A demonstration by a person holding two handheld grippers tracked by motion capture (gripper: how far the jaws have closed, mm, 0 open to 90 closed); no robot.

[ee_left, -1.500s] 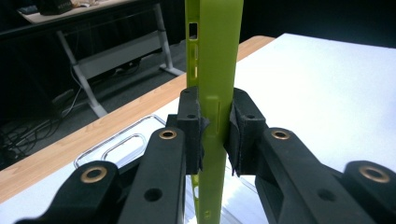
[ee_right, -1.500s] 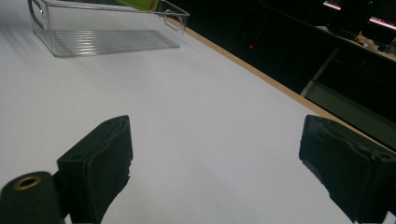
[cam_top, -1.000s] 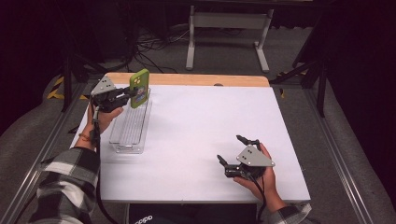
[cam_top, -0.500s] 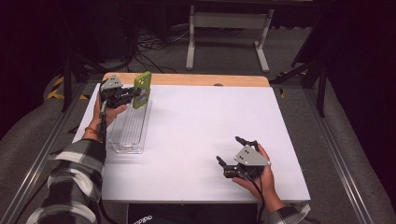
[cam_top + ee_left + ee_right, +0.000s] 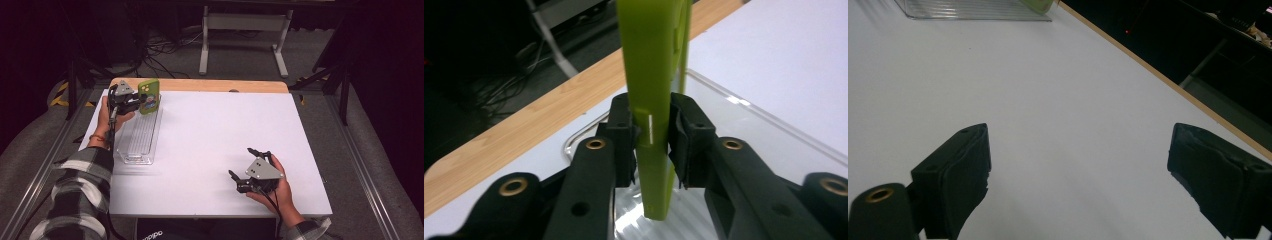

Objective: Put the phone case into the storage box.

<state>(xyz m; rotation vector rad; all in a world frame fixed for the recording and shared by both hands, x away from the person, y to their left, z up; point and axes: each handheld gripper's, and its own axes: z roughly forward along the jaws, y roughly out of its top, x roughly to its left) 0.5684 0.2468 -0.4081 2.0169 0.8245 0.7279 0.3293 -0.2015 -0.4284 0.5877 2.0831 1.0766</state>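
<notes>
Left gripper (image 5: 134, 103) pinches the green phone case (image 5: 149, 96) upright, long axis vertical, directly over the clear tray's (image 5: 131, 158) far end.

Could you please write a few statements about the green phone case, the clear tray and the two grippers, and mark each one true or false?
1. The left gripper has its jaws closed on the green phone case. True.
2. The case lies flat on the white table. False: it stands on edge at the far end of the clear tray.
3. The right gripper grips the tray. False: its jaws stand wide apart with nothing between them, near the front right of the table.
4. The tray sits at the left side of the table. True.
5. The two grippers touch each other. False: they are far apart, at opposite sides of the table.
</notes>
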